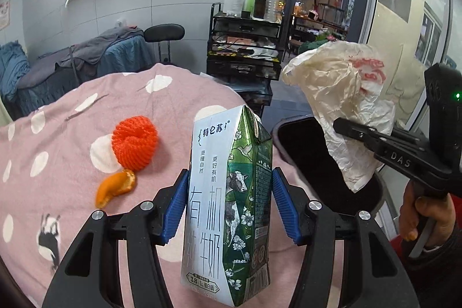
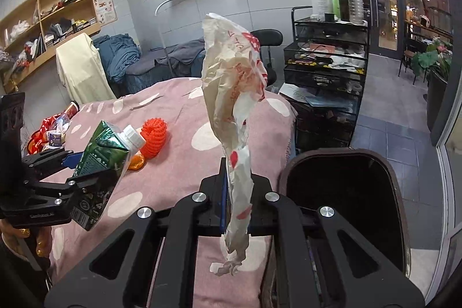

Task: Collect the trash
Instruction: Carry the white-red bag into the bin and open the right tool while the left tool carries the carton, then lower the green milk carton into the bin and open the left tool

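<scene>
left gripper [image 1: 228, 204]: black frame | blue ribbed pads | silver screws

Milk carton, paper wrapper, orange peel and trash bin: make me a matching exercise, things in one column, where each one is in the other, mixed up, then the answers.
Things:
1. milk carton
2. crumpled paper wrapper
3. orange peel
4. trash bin

Places:
A. lying on the pink spotted blanket
B. clamped in the right gripper
C. standing open beside the bed
D. clamped in the left gripper

Pairs: 1-D, 2-B, 3-A, 4-C
</scene>
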A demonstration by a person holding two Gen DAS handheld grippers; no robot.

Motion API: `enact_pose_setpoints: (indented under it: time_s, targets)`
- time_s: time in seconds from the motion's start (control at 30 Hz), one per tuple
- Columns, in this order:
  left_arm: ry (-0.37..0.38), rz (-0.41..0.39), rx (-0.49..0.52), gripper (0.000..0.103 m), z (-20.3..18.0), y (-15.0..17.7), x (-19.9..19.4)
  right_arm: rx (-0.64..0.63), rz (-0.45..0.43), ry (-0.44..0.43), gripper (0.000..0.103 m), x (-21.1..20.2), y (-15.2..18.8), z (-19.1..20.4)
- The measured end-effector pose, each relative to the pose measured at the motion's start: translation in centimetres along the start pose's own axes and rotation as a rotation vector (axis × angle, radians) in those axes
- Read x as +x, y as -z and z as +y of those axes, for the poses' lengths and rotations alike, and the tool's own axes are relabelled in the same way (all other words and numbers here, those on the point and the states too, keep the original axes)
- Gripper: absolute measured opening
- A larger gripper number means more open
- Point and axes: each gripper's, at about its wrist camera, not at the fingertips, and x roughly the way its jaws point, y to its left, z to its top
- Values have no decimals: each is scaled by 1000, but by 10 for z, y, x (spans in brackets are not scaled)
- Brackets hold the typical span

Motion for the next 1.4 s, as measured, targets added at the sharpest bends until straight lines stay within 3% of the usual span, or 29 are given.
enact_pose_setpoints:
  time_s: [0.4,0.77,0.83,0.87,0.9,0.93,0.97,1.4]
  targets:
    - [78,-28,12,57,-47,5,-1,95,45,109,10,-20,29,-32]
    - [118,-6,33,57,-68,2,15,216,174,228,11,12,56,-86]
    - [122,-4,39,57,-72,1,18,231,191,232,16,17,61,-93]
    - [123,-2,42,57,-73,0,20,245,196,253,33,17,65,-97]
    - [125,1,46,57,-75,0,22,251,193,265,63,16,67,-98]
    - [127,4,50,57,-77,0,24,257,181,279,73,12,69,-100]
    - [133,8,51,57,-79,-1,26,266,175,288,77,7,71,-102]
    - [212,88,89,57,-122,-9,62,351,-4,386,86,-77,67,-120]
